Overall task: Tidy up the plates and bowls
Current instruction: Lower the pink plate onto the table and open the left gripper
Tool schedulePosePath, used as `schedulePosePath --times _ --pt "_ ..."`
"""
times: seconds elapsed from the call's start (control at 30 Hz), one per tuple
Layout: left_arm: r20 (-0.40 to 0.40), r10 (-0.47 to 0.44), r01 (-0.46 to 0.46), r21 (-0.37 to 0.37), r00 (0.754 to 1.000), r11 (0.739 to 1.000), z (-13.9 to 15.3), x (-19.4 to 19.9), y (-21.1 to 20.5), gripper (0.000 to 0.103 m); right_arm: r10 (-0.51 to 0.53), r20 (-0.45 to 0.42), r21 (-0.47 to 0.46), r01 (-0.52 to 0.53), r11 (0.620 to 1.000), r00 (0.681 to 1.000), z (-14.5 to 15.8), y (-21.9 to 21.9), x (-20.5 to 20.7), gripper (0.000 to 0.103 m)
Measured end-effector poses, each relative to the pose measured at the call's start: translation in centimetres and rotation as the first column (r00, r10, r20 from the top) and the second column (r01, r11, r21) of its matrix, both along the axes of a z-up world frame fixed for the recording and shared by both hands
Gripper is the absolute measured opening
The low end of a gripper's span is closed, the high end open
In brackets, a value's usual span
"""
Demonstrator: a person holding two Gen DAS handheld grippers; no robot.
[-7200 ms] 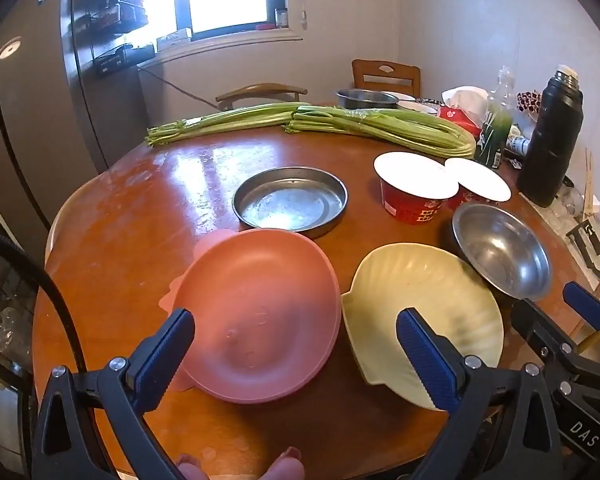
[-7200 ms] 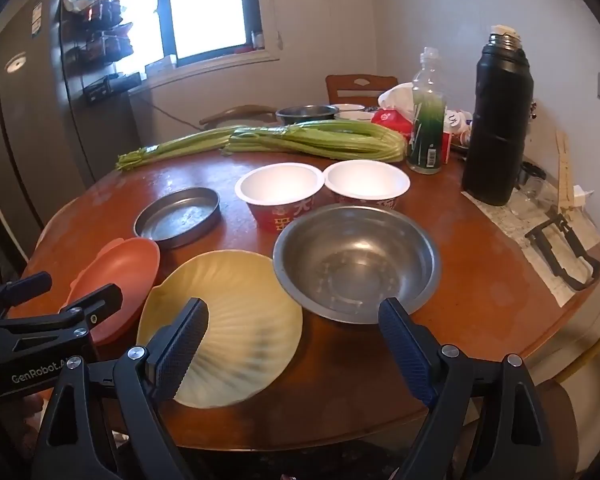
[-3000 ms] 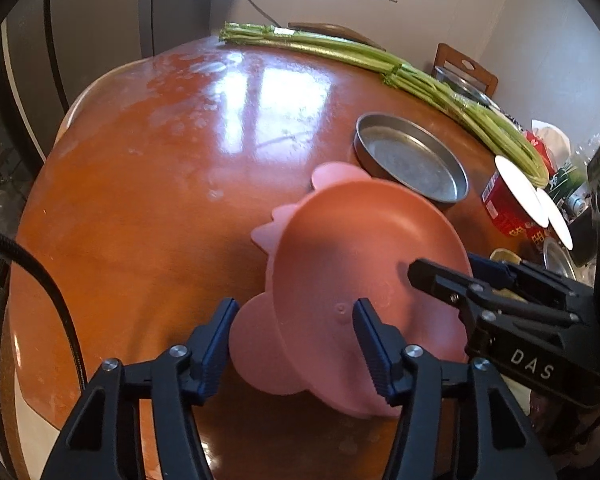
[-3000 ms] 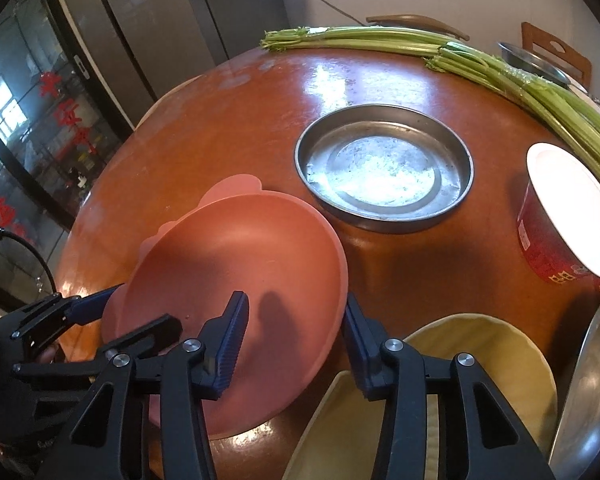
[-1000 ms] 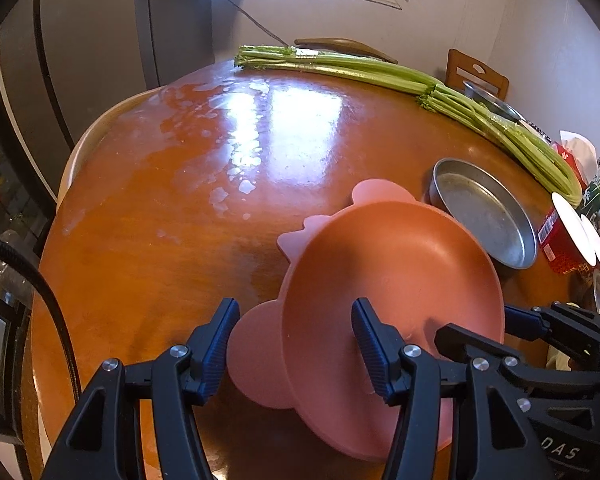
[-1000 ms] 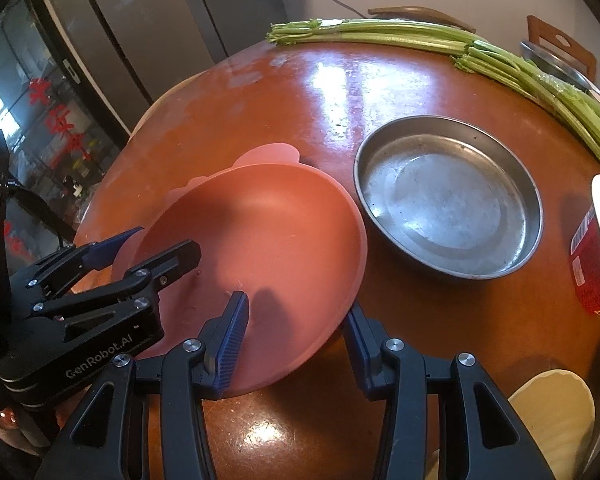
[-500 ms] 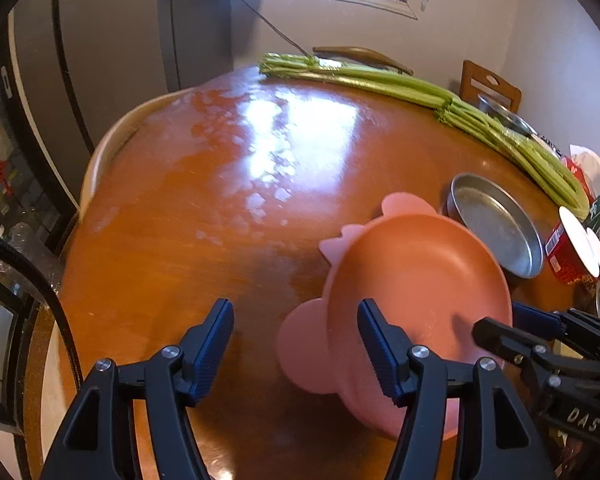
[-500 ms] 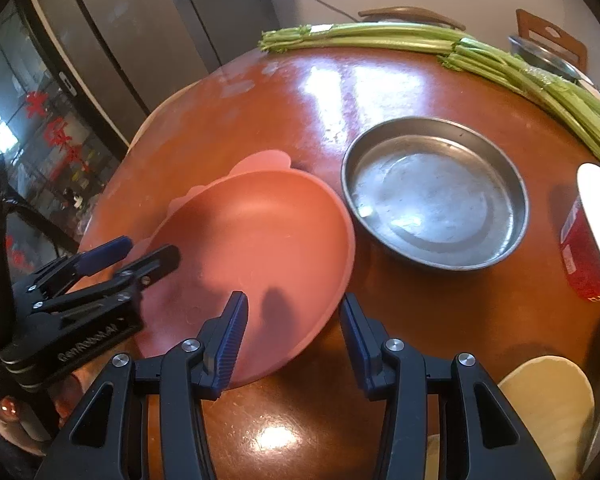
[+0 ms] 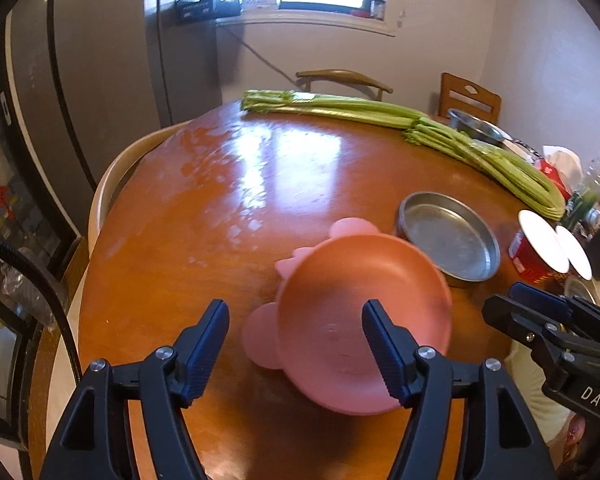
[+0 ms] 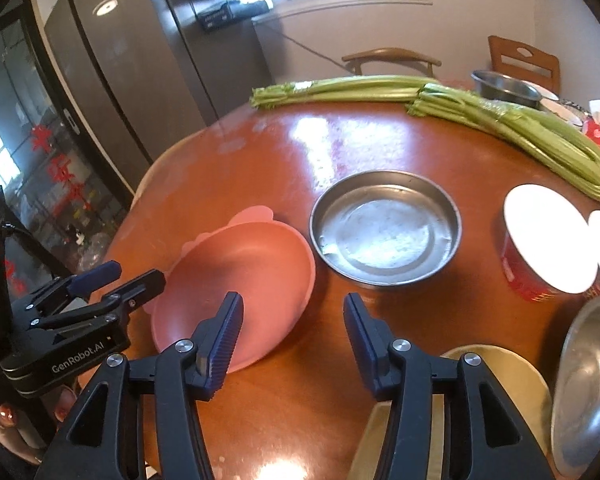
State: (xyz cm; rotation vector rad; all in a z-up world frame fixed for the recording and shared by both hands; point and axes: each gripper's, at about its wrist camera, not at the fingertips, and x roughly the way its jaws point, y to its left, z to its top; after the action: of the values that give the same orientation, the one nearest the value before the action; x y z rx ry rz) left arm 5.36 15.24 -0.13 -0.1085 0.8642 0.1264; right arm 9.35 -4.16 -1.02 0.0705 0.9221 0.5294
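We find left tongs and right tongs opening, empty, pink eared plastic plate beside round steel pan, bare wooden surface beyond.

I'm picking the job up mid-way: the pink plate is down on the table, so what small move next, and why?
Probably swing the right gripper over to the yellow plate at its near right. The pink plate lies flat beside the metal pan, both grippers' fingers are opening with nothing between them, and the yellow plate sits apart, not yet stacked.
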Motion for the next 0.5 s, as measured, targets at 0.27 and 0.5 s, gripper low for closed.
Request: schedulePosePath --times 0.27,0.5 --pt "0.019 -0.064 0.063 0.018 0.998 0.998 1.1 -1.5 -4.1 0.069 -0.038 0.064 0.046 0.035 0.998 0.997 1.8 -3.2 -2.8 0.059" --pt "0.02 -0.127 0.127 0.012 0.992 0.992 1.2 -2.3 -7.6 0.069 -0.072 0.101 0.082 0.064 0.995 0.992 2.7 -6.3 -4.8 0.059"
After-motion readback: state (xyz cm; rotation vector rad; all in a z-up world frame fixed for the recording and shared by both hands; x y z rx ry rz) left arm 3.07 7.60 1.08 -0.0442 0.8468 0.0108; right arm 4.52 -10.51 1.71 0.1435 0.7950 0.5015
